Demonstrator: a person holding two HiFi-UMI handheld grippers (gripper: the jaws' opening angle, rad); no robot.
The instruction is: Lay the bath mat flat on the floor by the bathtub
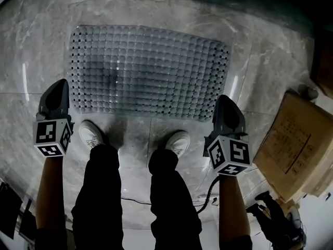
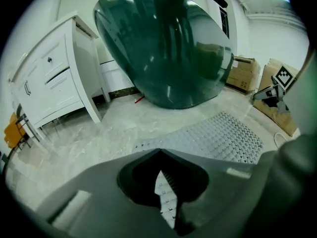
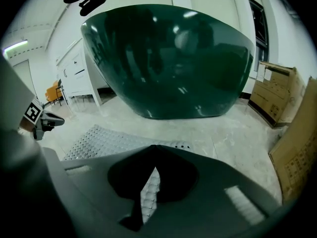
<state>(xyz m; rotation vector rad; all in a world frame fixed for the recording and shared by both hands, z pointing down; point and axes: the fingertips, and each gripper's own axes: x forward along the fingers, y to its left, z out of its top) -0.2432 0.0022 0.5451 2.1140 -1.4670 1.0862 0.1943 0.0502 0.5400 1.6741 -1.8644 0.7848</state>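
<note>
The grey perforated bath mat [image 1: 148,69] lies spread flat on the marble floor, its long side running along the dark green bathtub [image 3: 168,58]. My left gripper [image 1: 61,85] hangs above the mat's near left corner, its jaws together and nothing between them. My right gripper [image 1: 223,100] hangs above the near right corner, also shut and empty. In the left gripper view the closed jaw tips [image 2: 159,150] meet over the mat [image 2: 223,138], with the bathtub [image 2: 168,48] behind. The right gripper view shows the same closed tips [image 3: 153,147] over the mat [image 3: 109,140].
The person's white shoes [image 1: 91,134] [image 1: 178,141] stand just short of the mat's near edge. A white cabinet [image 2: 49,78] stands left of the tub. Cardboard boxes [image 1: 296,145] [image 3: 277,93] sit at the right. A black cable [image 1: 208,197] trails on the floor behind the right foot.
</note>
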